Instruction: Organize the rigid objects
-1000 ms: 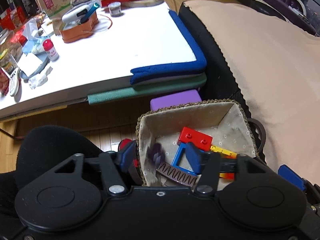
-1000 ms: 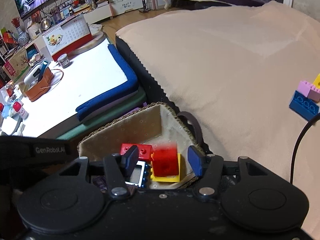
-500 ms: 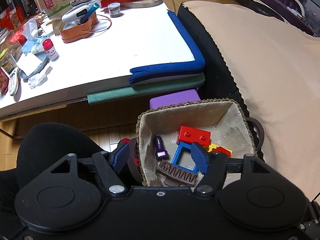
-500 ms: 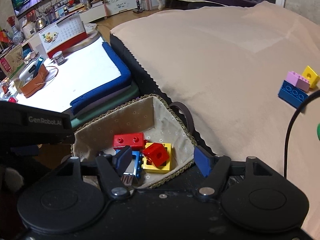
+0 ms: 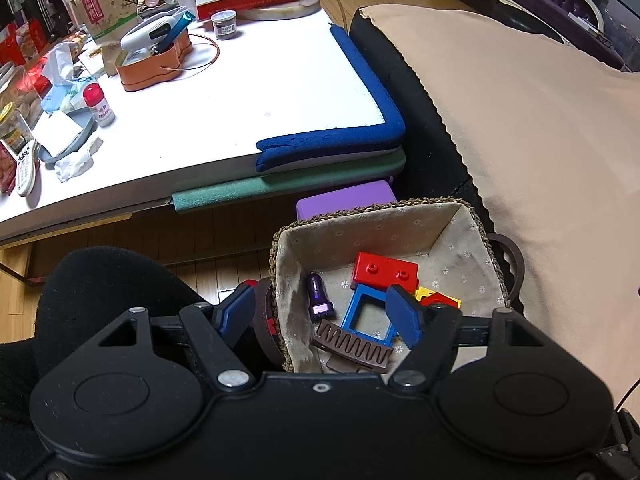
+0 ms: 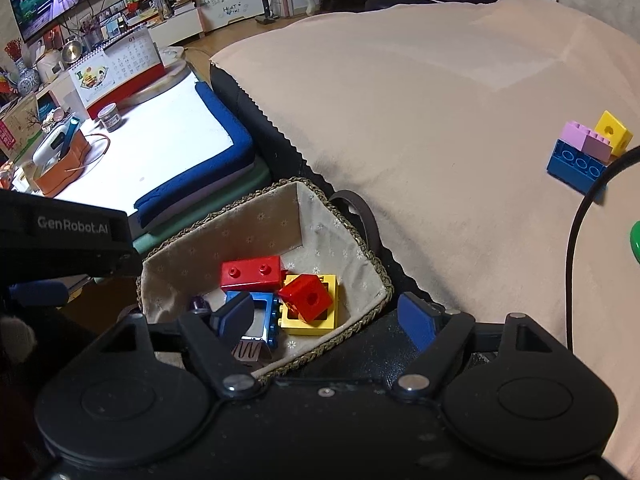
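Drop step: L gripper (image 5: 322,312) & R gripper (image 6: 326,316) both over basket (image 6: 372,264), jaws opening, nothing held; red cube (image 6: 306,298) lies inside. Next, reach for blocks (image 6: 588,152) on the cloth (image 6: 420,100)

basket (image 5: 472,210): rim is braided from rough straw, inside is lined with matt floral cloth
bricks (image 6: 251,274): glossy smooth plastic is shown
hair clip (image 5: 352,346): matt brown plastic
bed cover (image 6: 440,100): matt beige cloth
floor (image 5: 120,236): wood is seen
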A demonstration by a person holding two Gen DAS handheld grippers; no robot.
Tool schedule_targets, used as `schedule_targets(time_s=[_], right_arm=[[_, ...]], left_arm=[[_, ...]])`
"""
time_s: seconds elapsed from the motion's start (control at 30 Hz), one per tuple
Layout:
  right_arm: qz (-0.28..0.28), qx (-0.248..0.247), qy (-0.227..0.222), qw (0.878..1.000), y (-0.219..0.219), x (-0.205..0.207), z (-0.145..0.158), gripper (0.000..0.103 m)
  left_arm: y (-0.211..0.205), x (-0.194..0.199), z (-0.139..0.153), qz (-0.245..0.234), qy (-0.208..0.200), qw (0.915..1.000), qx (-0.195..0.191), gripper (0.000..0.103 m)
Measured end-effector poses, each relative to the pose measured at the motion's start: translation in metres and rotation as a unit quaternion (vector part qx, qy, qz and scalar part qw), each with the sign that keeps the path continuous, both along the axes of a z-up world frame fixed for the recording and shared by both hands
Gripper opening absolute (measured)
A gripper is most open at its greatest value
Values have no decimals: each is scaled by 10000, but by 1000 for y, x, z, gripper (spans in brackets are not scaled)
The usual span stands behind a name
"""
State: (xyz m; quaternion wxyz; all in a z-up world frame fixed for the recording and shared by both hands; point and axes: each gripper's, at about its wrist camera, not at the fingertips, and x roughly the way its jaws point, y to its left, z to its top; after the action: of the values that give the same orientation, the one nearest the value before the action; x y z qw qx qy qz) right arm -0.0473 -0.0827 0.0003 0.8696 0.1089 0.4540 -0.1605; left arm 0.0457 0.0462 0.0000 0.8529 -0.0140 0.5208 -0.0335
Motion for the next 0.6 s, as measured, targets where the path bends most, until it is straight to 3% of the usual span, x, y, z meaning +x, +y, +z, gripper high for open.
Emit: schedule_targets(time_s=[0.6], right_arm=[[5, 14, 26, 10000, -1, -1, 1, 79]], left_arm=[[-3, -1, 2, -65, -53, 10000, 11, 74]])
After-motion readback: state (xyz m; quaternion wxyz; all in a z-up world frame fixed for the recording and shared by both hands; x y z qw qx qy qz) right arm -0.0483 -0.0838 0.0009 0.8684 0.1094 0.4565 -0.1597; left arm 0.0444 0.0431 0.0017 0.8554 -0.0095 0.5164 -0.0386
